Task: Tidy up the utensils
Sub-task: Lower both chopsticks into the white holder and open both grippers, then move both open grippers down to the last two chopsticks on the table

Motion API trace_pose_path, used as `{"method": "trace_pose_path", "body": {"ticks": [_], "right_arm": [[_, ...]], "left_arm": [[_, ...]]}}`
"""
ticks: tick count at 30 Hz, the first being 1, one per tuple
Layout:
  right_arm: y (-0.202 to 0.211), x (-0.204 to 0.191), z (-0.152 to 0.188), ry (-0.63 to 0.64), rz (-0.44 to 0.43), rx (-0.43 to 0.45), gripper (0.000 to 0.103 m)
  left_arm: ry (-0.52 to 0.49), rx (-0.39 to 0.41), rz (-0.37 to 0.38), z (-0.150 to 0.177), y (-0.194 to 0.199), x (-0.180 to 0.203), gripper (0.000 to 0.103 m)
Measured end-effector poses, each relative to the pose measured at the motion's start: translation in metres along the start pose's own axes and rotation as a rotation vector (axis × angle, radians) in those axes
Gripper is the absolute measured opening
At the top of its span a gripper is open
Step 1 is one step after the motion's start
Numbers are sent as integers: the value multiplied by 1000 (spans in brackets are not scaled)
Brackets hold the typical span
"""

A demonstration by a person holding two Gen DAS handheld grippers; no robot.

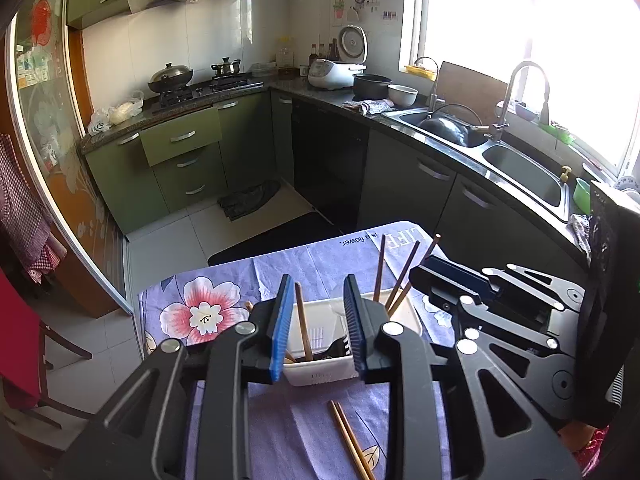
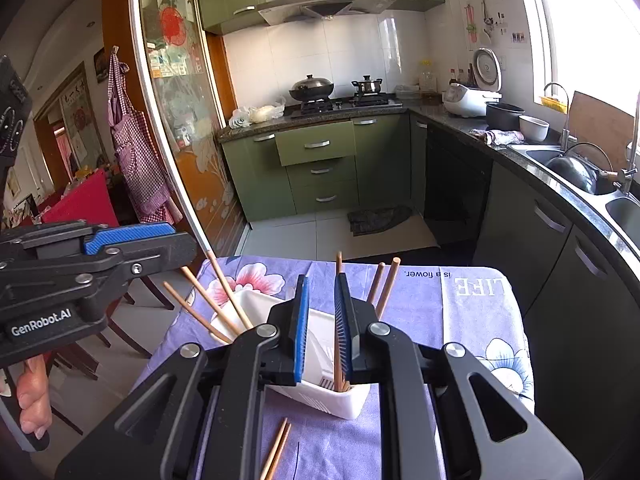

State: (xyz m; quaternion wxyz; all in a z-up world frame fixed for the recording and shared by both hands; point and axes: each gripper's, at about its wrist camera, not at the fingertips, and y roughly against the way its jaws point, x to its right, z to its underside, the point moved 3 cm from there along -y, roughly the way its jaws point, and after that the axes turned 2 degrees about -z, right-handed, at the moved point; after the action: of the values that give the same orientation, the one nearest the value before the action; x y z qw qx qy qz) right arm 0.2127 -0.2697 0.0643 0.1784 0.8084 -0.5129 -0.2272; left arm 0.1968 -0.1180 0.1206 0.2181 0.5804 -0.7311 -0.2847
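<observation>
A white slotted holder point(image 1: 320, 378) point(image 2: 340, 400) stands on a table under a purple flowered cloth point(image 1: 224, 280) point(image 2: 460, 320). Several wooden chopsticks point(image 1: 396, 280) point(image 2: 224, 300) lean in it. My left gripper point(image 1: 319, 284) point(image 2: 180, 240) hovers over the holder's left end, open, with one upright chopstick point(image 1: 303, 324) standing free between its blue pads. My right gripper point(image 2: 321, 280) point(image 1: 424, 268) is over the other end, open by a narrow gap. A chopstick point(image 2: 339, 320) stands in that gap along the right pad, clear of the left pad. Two more chopsticks point(image 1: 352, 440) point(image 2: 276, 448) lie on the cloth in front.
Green kitchen cabinets and a dark counter with a double sink point(image 1: 520, 168) run along the right, close to the table's edge. A stove with pots point(image 2: 340, 96) is at the back. Dark chairs point(image 2: 120, 332) stand to the left. A hand point(image 2: 32, 392) grips the left gripper's handle.
</observation>
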Motion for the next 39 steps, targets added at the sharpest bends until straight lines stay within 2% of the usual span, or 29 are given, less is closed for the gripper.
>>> {"method": "trace_pose_path", "body": {"ticks": [1, 3, 4, 6, 9, 10, 12, 14, 15, 18, 20, 27, 39], "right_arm": [[10, -2, 5, 3, -5, 9, 15], [31, -5, 20, 9, -9, 20, 31], [40, -4, 30, 16, 0, 21, 35], [53, -2, 56, 29, 37, 13, 49], [65, 10, 98, 18, 93, -13, 63], [66, 16, 110, 4, 110, -23, 65], [69, 29, 132, -41, 129, -39, 67], [70, 43, 148, -96, 125, -54, 68], [70, 49, 156, -118, 120, -62, 68], [73, 63, 171, -166, 110, -71, 68], [73, 69, 178, -195, 100, -77, 68], [65, 80, 192, -252, 72, -104, 69], [66, 82, 192, -279, 47, -104, 69]], "left_arm": [[0, 1, 4, 4, 5, 1, 29], [11, -10, 15, 18, 12, 2, 48], [18, -26, 26, 28, 13, 2, 52], [33, -96, 23, 56, 5, 3, 52], [46, -239, 59, 107, -21, 9, 52], [54, -270, 56, 123, -29, 10, 52], [58, -341, 54, 150, -52, 13, 51], [103, -401, 46, 174, -73, 11, 50], [111, -427, 42, 182, -83, 11, 44], [115, -455, -6, 199, -104, 13, 40], [117, -471, -27, 206, -115, 13, 32], [138, -509, -22, 210, -129, 22, 30], [103, -547, -62, 211, -140, 32, 30]]}}
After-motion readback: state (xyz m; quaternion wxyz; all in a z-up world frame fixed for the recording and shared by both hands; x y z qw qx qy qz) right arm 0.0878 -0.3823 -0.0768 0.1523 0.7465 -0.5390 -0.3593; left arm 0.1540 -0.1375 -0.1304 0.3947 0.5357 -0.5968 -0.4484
